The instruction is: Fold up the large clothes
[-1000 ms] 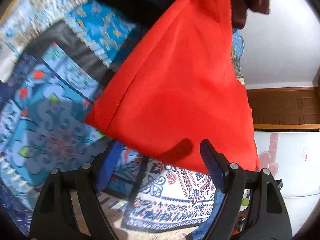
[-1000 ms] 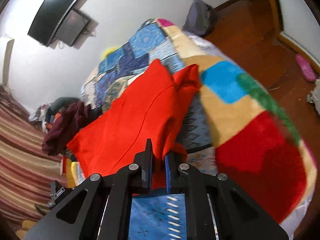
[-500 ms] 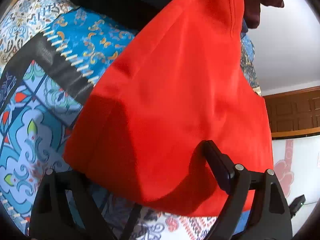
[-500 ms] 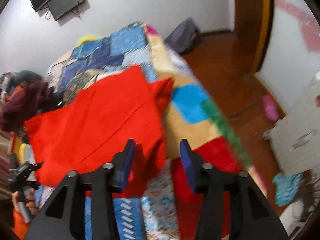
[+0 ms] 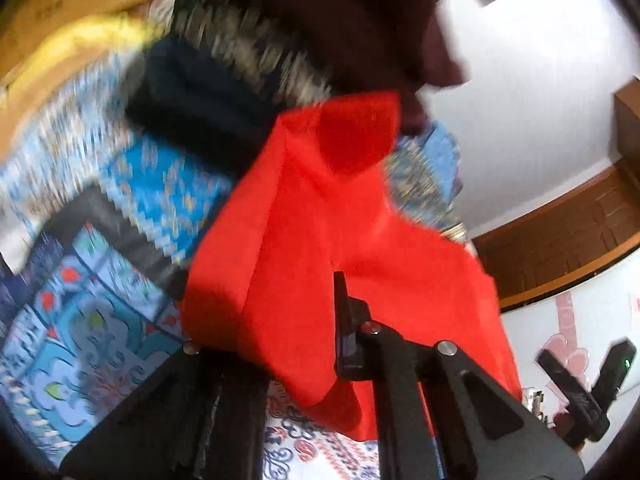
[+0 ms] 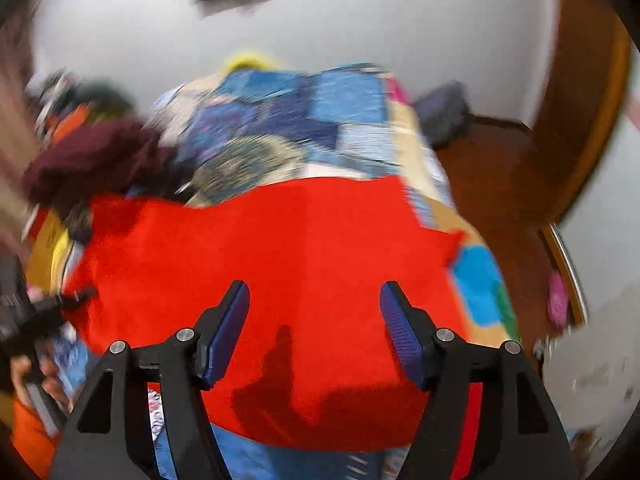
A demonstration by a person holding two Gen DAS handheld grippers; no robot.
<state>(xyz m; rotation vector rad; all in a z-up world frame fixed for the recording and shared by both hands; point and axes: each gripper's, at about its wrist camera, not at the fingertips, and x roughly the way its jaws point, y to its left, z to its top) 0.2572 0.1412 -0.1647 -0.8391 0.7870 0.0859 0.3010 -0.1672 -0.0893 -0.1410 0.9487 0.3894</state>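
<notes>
Patchwork quilt [image 6: 340, 120] covers the bed; red garment [image 6: 280, 272] lies spread across its near end. My left claw [image 5: 312, 320] has just closed, pinching the garment's near edge. My right claw [image 6: 314, 320] has just been opening; jaws apart above the cloth, gripping nothing.

L gripper [image 5: 320, 320] has just closed its jaws on a fold of the red garment [image 5: 320, 216]; cloth is pinched between them and drapes over the L finger. Rest of the garment rises toward a dark maroon cloth [image 5: 352, 32] at top. Blue patterned bedspread [image 5: 100, 300] lies beneath, w/ a yellow item [image 5: 80, 36] upper L. Other gripper [image 5: 580, 392] shows at far R, blurred
</notes>
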